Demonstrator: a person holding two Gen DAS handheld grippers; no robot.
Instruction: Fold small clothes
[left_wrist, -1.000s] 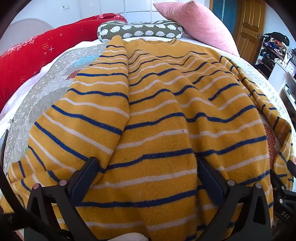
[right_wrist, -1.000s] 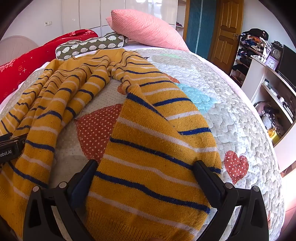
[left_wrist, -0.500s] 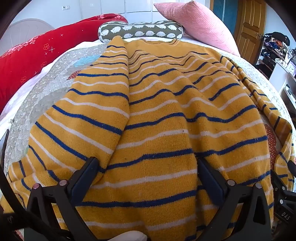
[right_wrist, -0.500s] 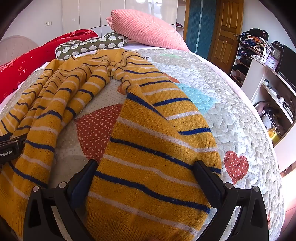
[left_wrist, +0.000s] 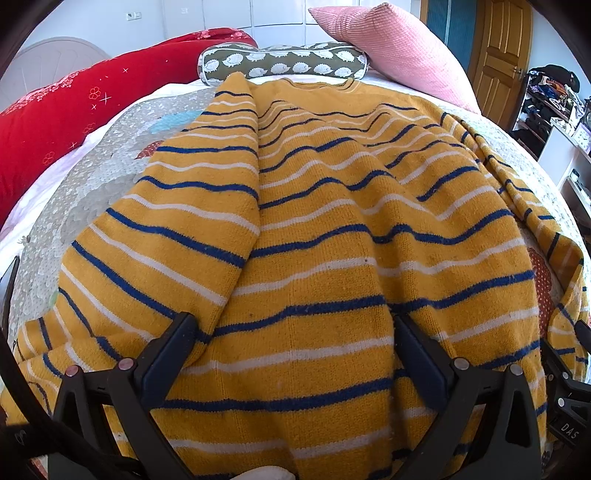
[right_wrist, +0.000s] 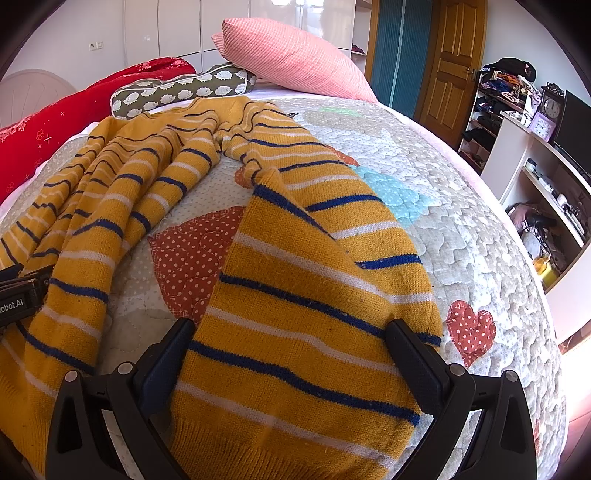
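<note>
Mustard-yellow sweater (left_wrist: 332, 229) w/ navy + white stripes is lying spread across the quilted bedspread (right_wrist: 480, 229), neck end pointing toward the pillows. Left sleeve is lying folded in over the body; right sleeve (right_wrist: 306, 295) is running down toward the right gripper.

Left gripper (left_wrist: 295, 328): jaws are standing wide apart, hem of the sweater body lying between them, fabric touching both fingers (left_wrist: 166, 354). Not pinching.

Right gripper (right_wrist: 290, 328): jaws are also standing wide apart, sleeve cuff end draped between and over them, touching both fingers (right_wrist: 417, 358). Not clamping either.

Writing: in right wrist view the other gripper's body is showing at left edge w/ white text "obot.AI" (right_wrist: 13, 305), cut off at the frame edge. In left wrist view a black part at lower right is reading "DAS" (left_wrist: 569, 430).

At bed head: pink pillow (left_wrist: 391, 48), olive bolster w/ white hedgehog print (left_wrist: 284, 64), red blanket (left_wrist: 66, 110). Quilt is showing a red polka-dot heart patch (right_wrist: 469, 330). Wooden door (right_wrist: 452, 55) and a clock (right_wrist: 551, 107) on the shelf unit at right; clock face too small to read.
</note>
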